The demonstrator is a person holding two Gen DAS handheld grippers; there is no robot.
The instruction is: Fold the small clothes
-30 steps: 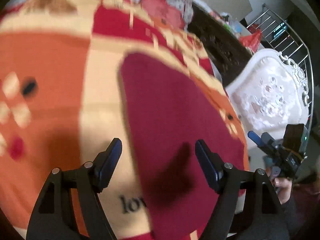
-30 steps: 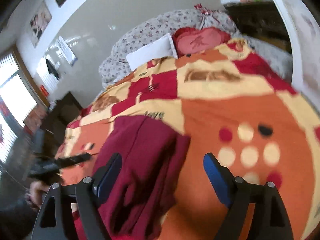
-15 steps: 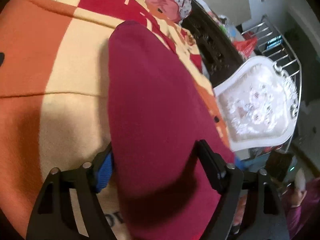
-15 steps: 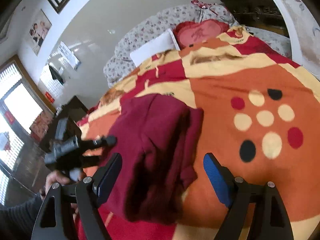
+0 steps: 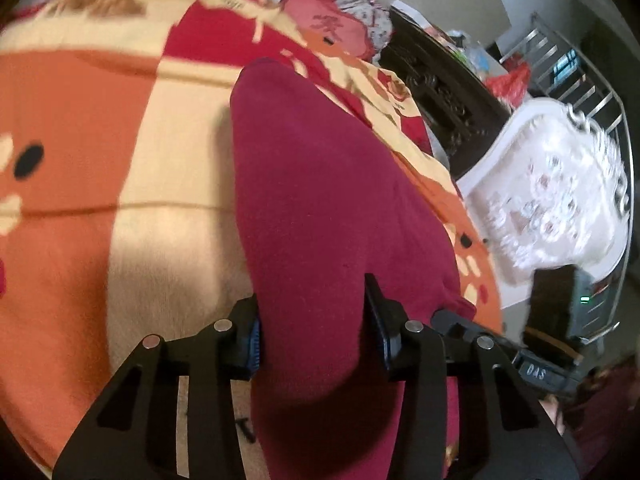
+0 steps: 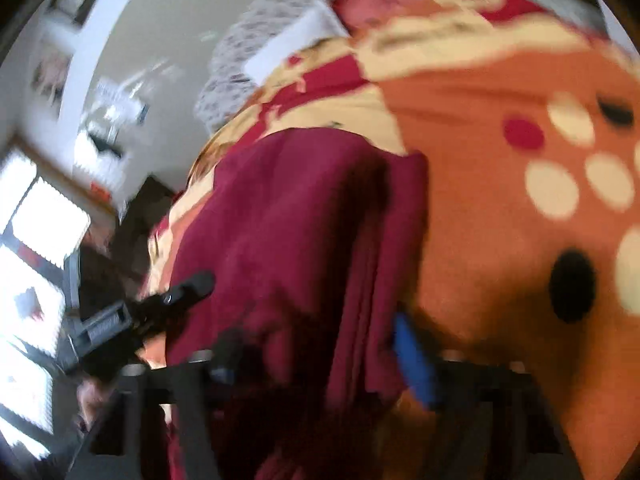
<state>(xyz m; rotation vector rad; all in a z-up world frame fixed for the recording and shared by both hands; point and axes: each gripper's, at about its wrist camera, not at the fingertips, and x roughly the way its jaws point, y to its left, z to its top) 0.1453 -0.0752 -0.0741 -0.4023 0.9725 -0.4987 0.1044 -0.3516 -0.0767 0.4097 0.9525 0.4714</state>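
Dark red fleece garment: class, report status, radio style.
Left gripper and right gripper both straddle dark red fleece garment, closure unclear. Garment partly folded on orange patterned blanket. Nothing obstructing.

Left claw [image 5: 316,336] astride maroon garment [image 5: 336,200]
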